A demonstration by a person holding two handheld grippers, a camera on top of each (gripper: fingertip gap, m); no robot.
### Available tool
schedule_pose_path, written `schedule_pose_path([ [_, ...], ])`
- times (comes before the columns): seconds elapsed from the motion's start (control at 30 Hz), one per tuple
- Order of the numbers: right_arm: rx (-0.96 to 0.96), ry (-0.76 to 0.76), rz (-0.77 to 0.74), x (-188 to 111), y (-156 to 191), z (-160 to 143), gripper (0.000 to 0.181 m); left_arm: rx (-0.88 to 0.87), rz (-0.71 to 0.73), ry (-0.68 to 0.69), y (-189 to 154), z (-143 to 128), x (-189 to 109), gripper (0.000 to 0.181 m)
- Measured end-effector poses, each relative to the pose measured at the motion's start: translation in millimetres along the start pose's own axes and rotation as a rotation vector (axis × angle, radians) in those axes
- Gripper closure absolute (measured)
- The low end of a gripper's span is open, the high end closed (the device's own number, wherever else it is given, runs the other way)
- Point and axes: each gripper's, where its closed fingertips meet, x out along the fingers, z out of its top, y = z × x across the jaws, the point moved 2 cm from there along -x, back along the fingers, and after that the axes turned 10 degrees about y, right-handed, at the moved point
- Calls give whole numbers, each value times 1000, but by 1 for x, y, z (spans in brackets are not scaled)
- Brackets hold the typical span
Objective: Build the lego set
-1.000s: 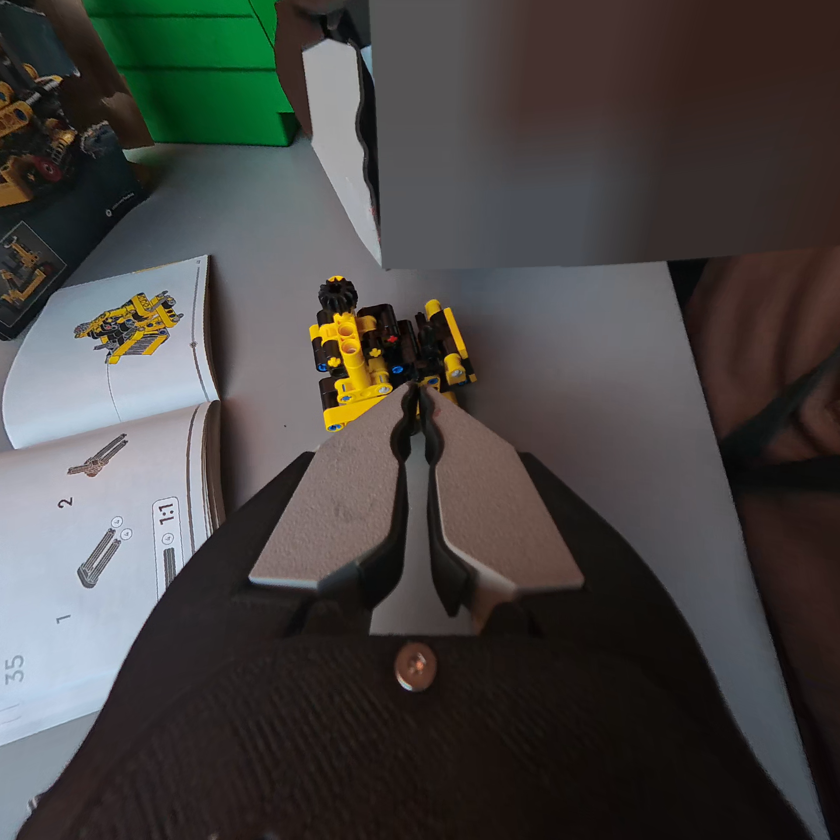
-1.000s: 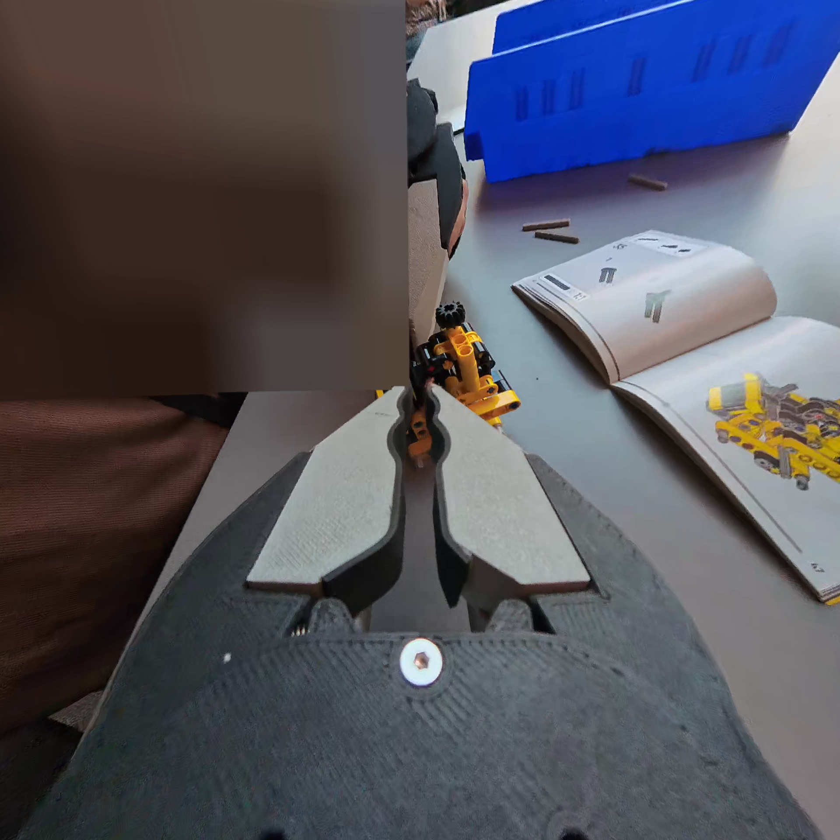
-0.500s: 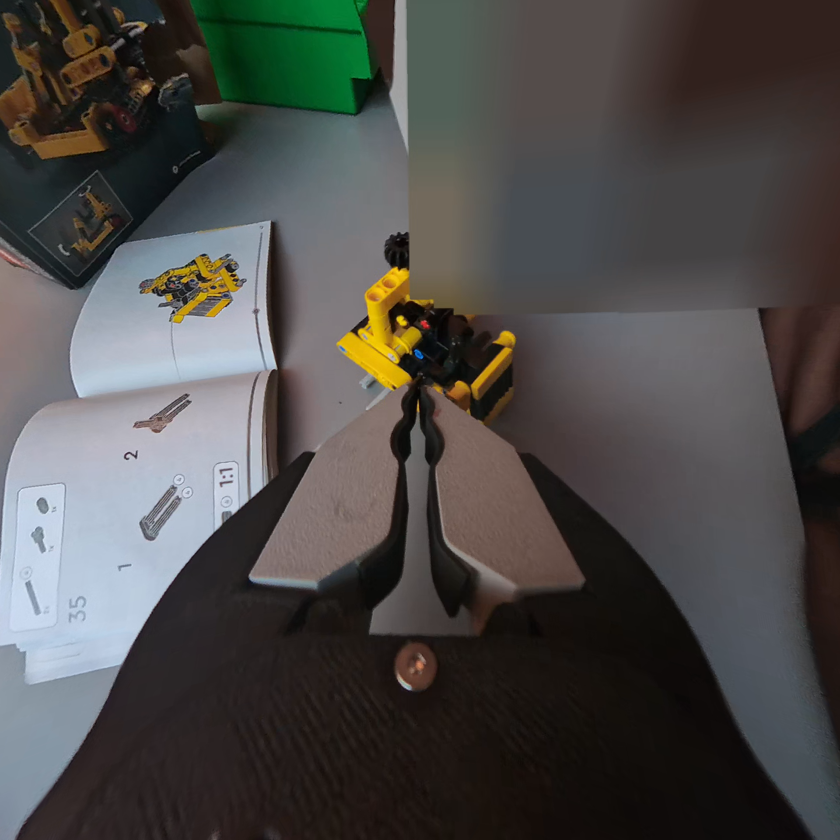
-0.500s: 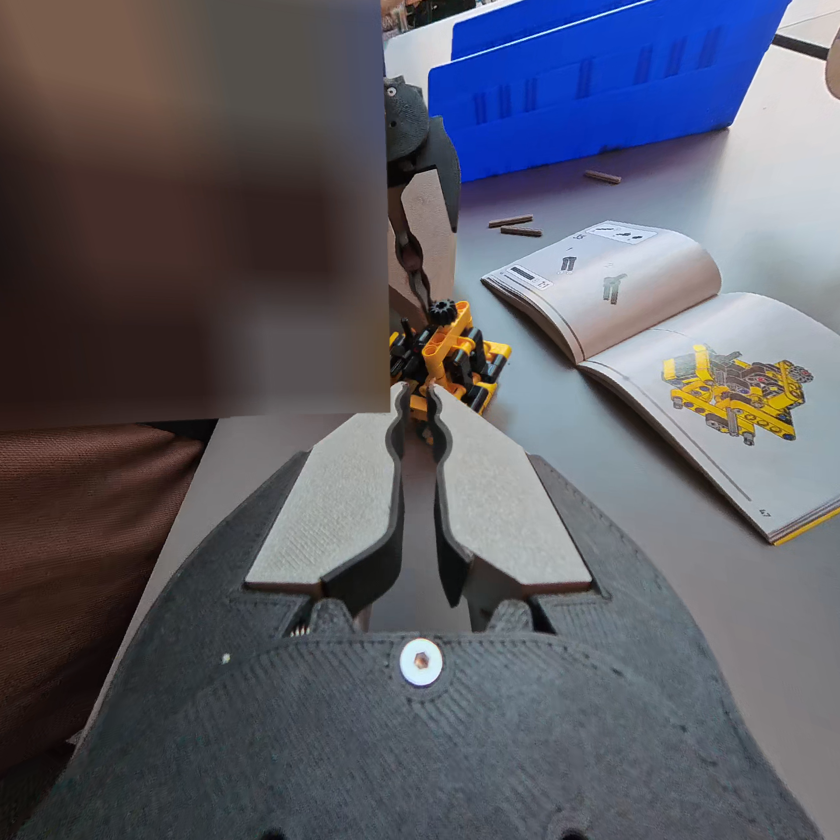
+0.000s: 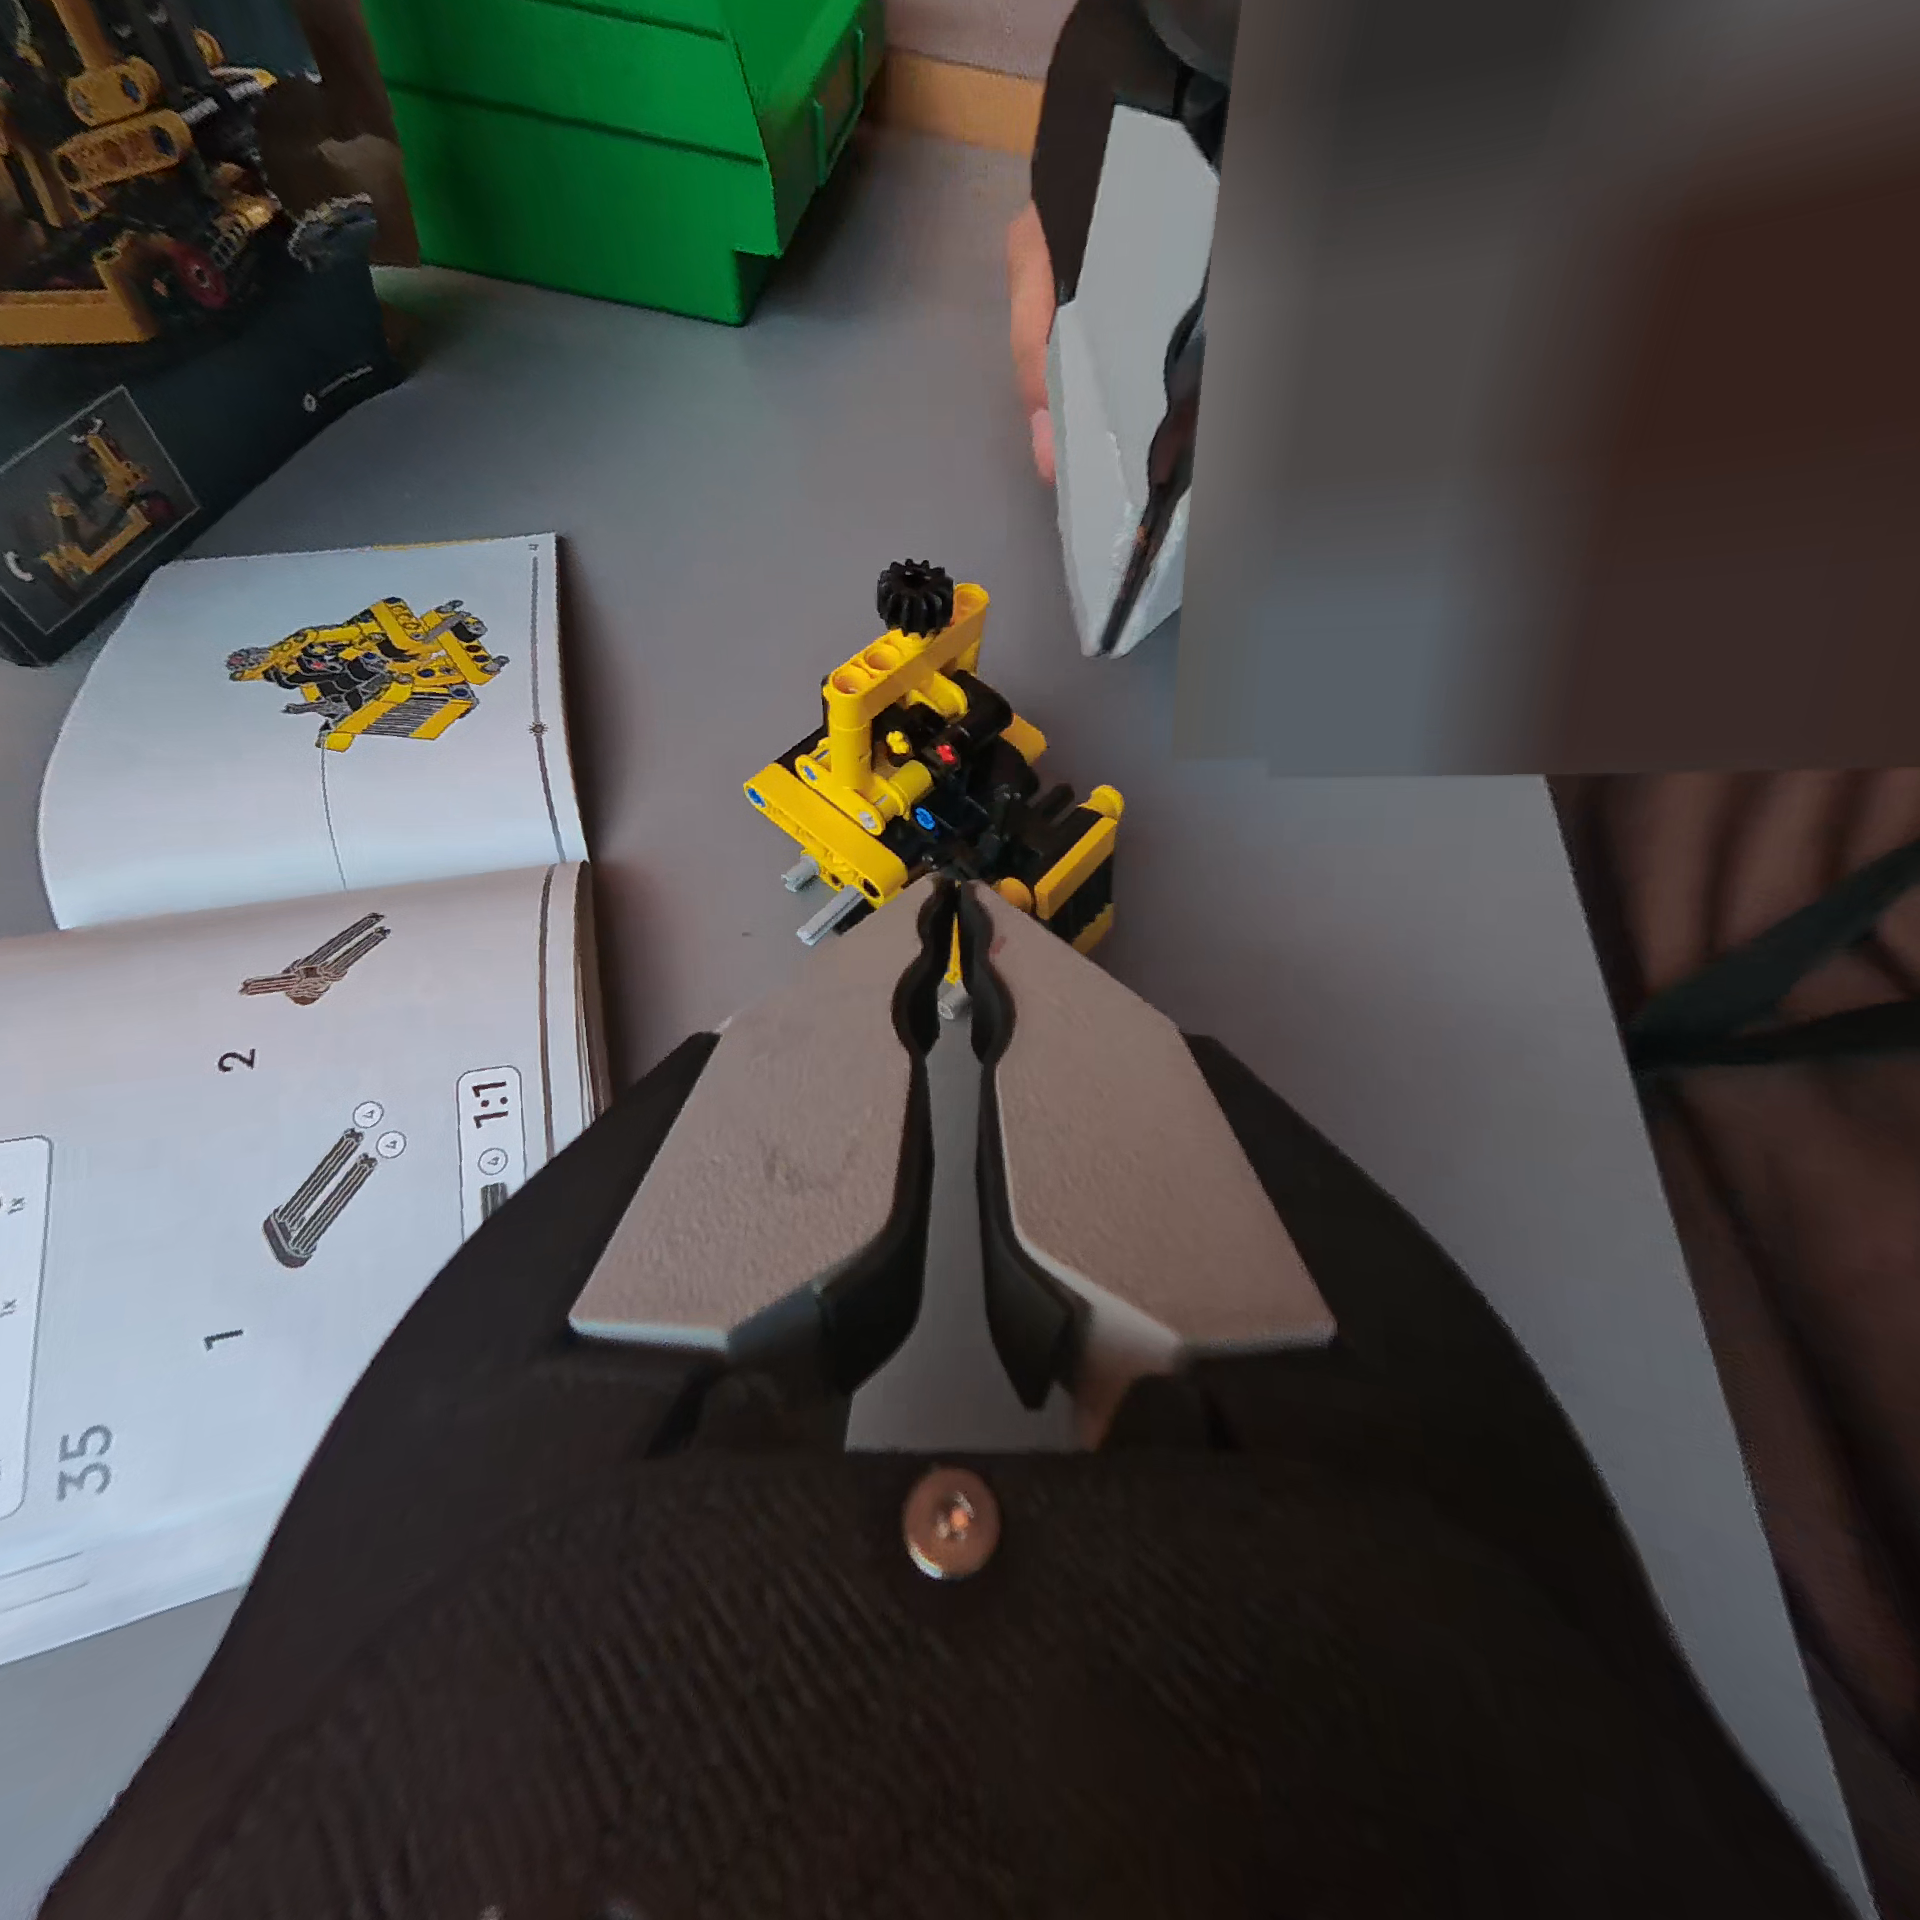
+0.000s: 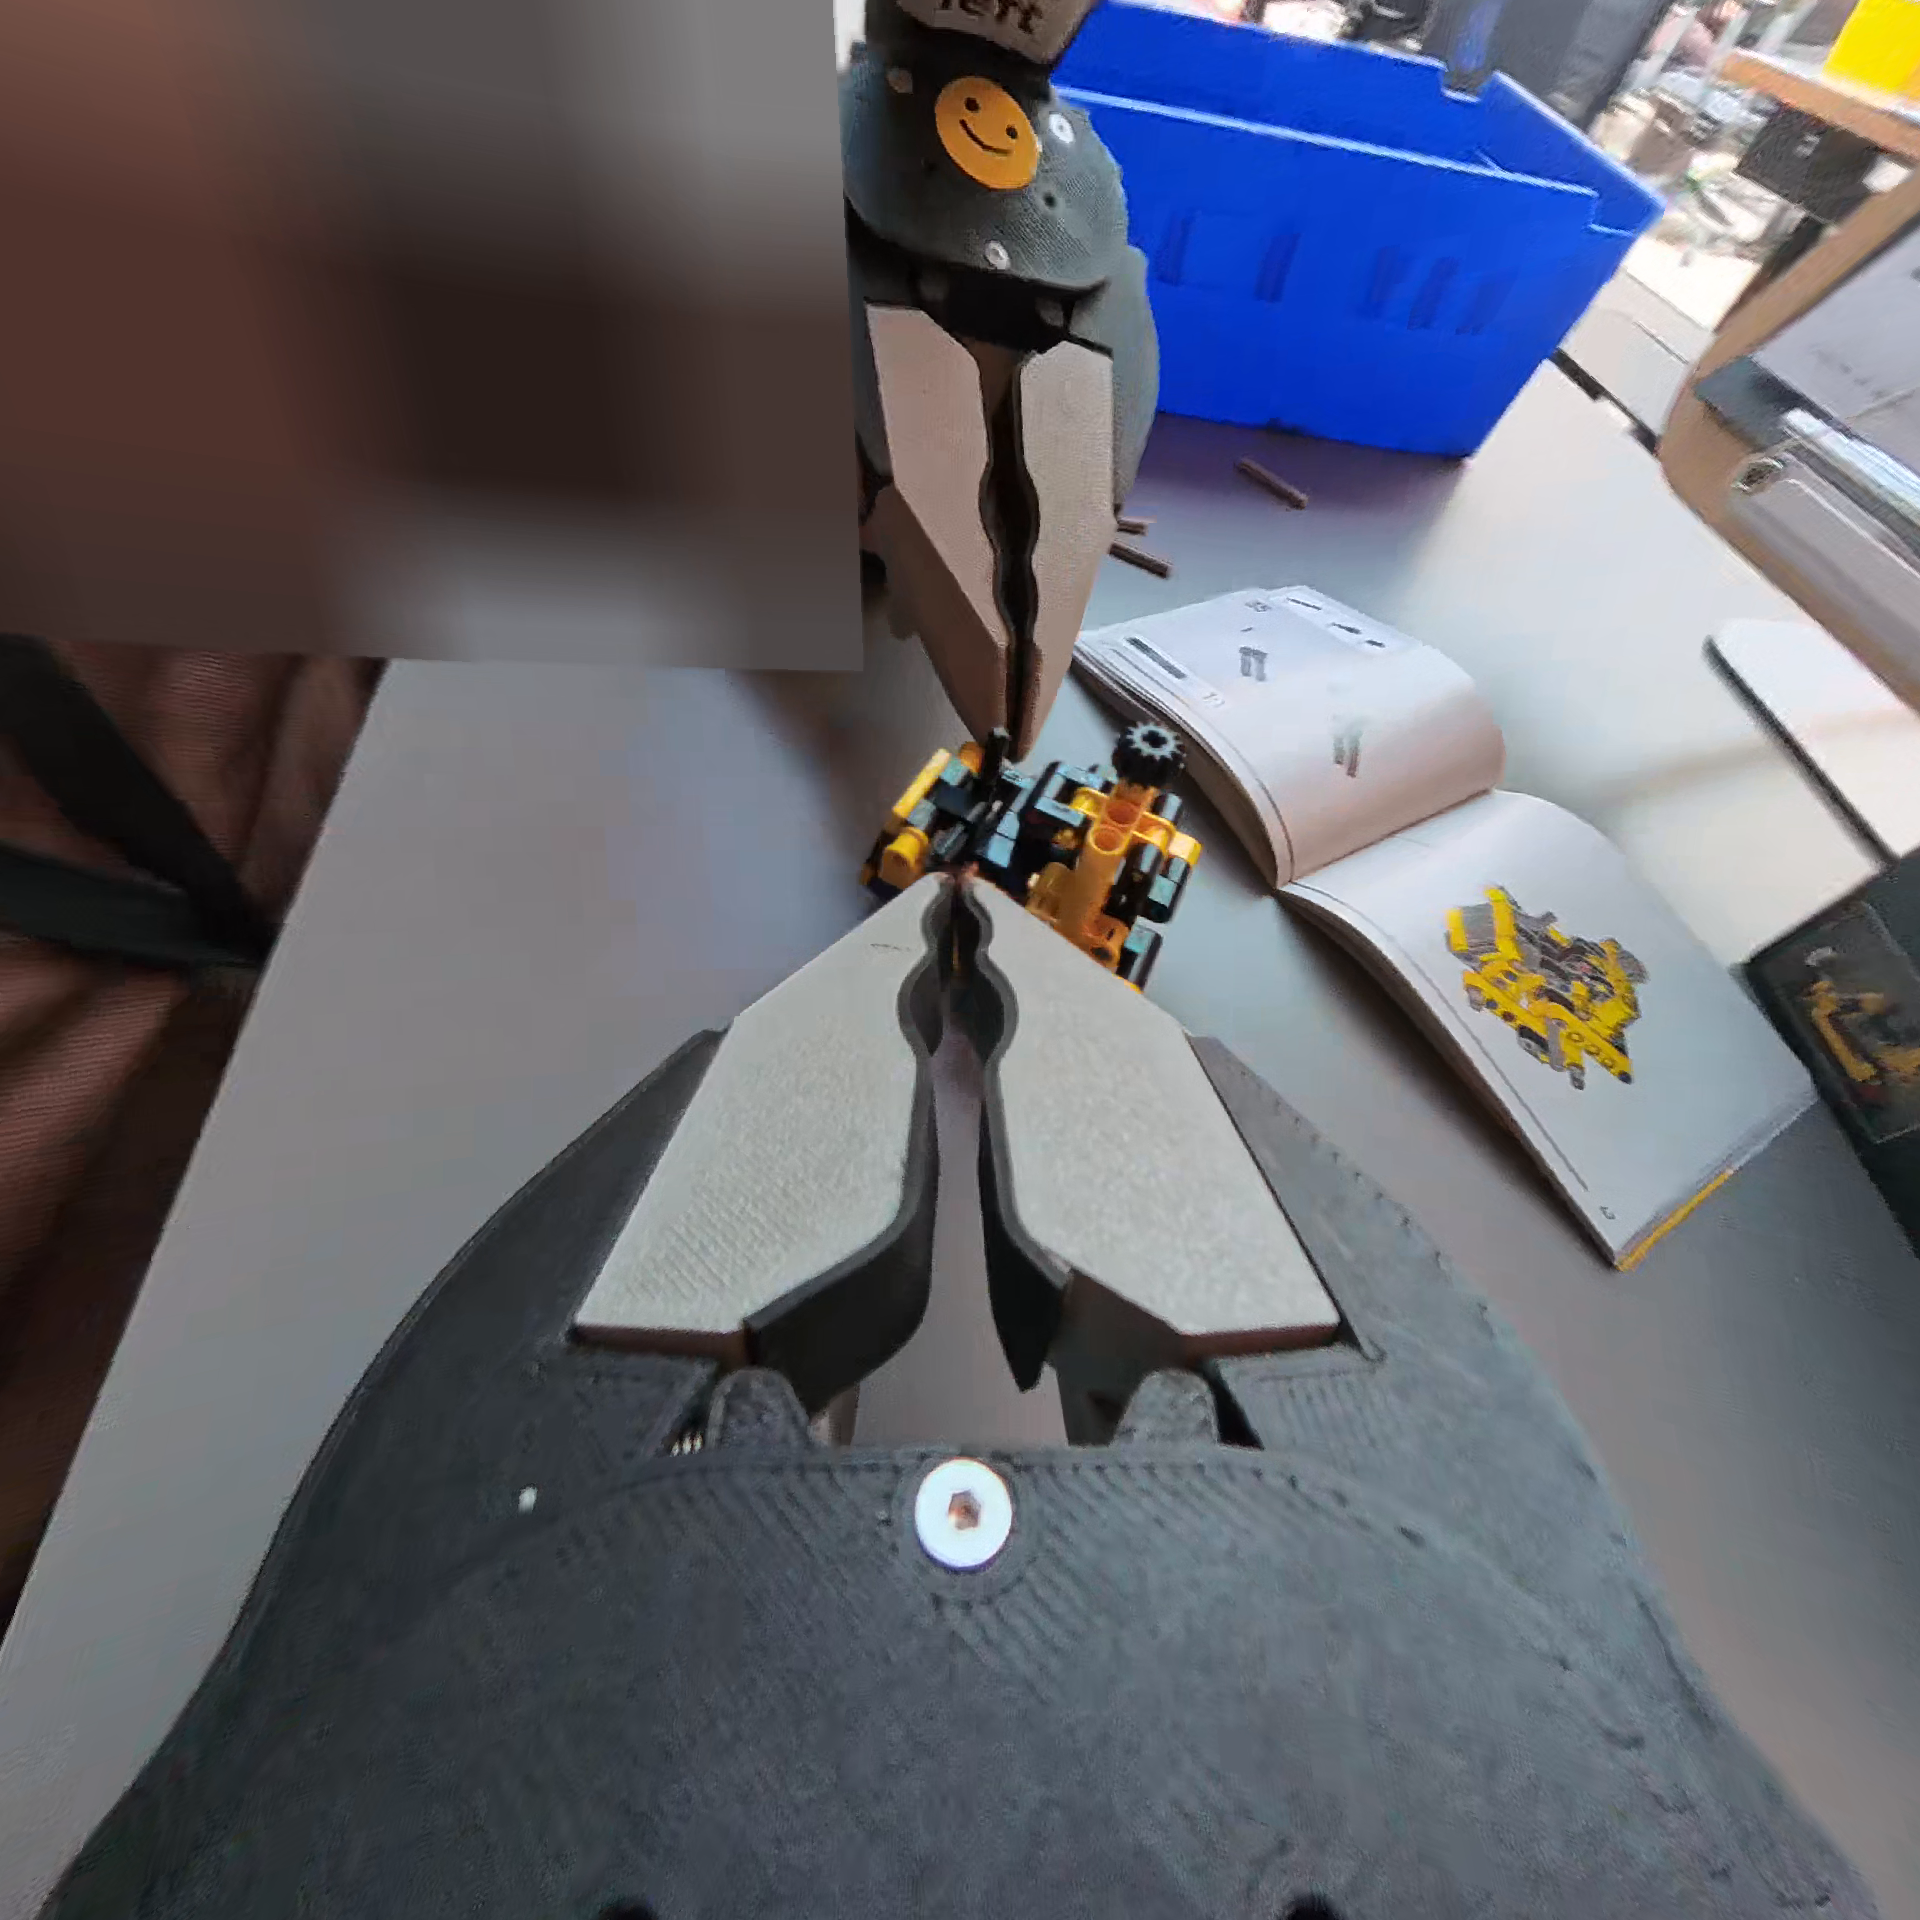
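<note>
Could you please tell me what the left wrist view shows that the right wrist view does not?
Only the left wrist view shows the green bin behind the set's box. Only the right wrist view shows the blue bin, the loose brown pins before it, and the left gripper from outside, shut on a black piece of the model. Both show the yellow-and-black lego model with its black gear, the open instruction booklet and the grey table.

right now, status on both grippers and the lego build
Left gripper shut on a black part of the lego model. Right gripper shut, tips at the model, grip unclear. Model on grey table. Open instruction booklet beside it, not in the way.
</note>
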Motion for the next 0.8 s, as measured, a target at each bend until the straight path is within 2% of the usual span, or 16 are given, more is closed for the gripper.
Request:
schedule_pose_path([
  [0.1, 18, 79, -85, 8, -5, -8, 181, -10, -94, -9, -2, 1, -2, 181],
  [0.23, 28, 81, -89, 10, -2, -7, 181, -47, -188, -38, 2, 5, -6, 181],
  [0.37, 25, 112, -120, 13, -4, -10, 181, -69, -257, -10, 3, 6, -1, 181],
  [0.57, 34, 136, -124, 17, -7, -12, 181, 18, -222, 20, 0, 7, 5, 181],
  [0.7, 31, 136, -120, 20, -9, -11, 181, 78, -124, 93, 13, -4, 6, 181],
  [0.8, 43, 139, -113, 20, -11, -11, 181, 101, -142, 102, 10, -4, 9, 181],
])
